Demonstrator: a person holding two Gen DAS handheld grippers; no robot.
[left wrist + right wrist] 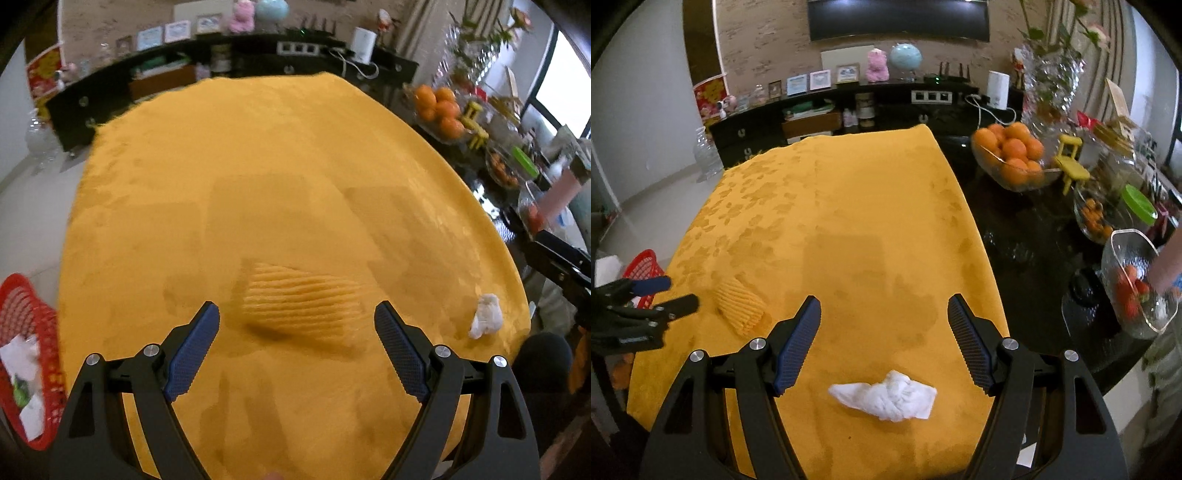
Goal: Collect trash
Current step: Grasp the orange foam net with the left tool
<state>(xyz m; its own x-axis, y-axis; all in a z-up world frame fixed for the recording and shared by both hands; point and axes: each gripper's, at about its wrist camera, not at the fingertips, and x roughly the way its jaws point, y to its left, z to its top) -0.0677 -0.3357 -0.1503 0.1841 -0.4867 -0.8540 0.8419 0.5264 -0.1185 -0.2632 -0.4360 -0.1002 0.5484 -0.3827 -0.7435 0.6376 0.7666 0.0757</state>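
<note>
On the yellow tablecloth 2 pieces of trash are seen uncollected: a ridged yellow wrapper lying flat just ahead of the left gripper, and a crumpled white tissue lying below and between the fingers of the right gripper. Both grippers are held with jaws apart and nothing clasped in them; no pad is seen touching either piece. A red basket is seen beside the table's left edge, with white paper and a green scrap already lying in it, so part of the task is judged done, while 2 pick-ups and 2 drops are judged left. The tissue is also visible from the left wrist, near the cloth's right edge. On the dark tabletop to the right, a glass bowl of oranges, a small yellow chair, a green-lidded jar and a glass bowl of strawberries, reached into by a person's hand, are well apart from the trash. Nothing is seen blocking either piece; the wrapper's colour against the cloth may make it harder to pick out.
</note>
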